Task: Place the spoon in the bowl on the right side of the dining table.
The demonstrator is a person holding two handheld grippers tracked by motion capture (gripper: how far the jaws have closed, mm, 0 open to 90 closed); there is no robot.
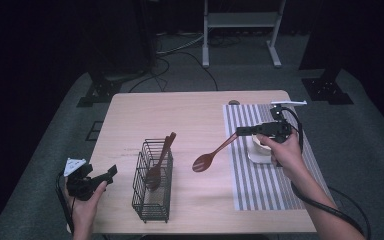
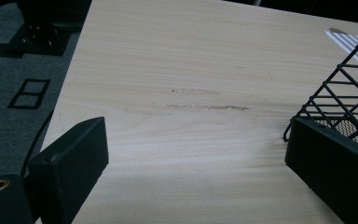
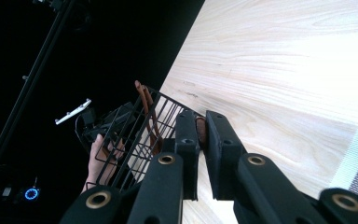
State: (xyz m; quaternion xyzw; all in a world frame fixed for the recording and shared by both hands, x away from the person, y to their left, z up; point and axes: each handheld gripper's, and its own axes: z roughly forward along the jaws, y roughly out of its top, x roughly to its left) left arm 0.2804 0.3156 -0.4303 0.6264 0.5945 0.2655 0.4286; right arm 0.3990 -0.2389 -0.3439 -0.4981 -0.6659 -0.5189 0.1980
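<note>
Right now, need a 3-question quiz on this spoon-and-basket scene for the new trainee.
1. True or false: the right gripper is shut on the handle of a wooden spoon held above the table.
2. What already stands in the wire basket? A) a fork B) a second wooden spoon C) nothing
3. How do the jaws of the left gripper stand, and is anything between them?

Key
1. True.
2. B.
3. Wide open, with nothing between them; the basket's corner sits just beyond one jaw in the left gripper view.
</note>
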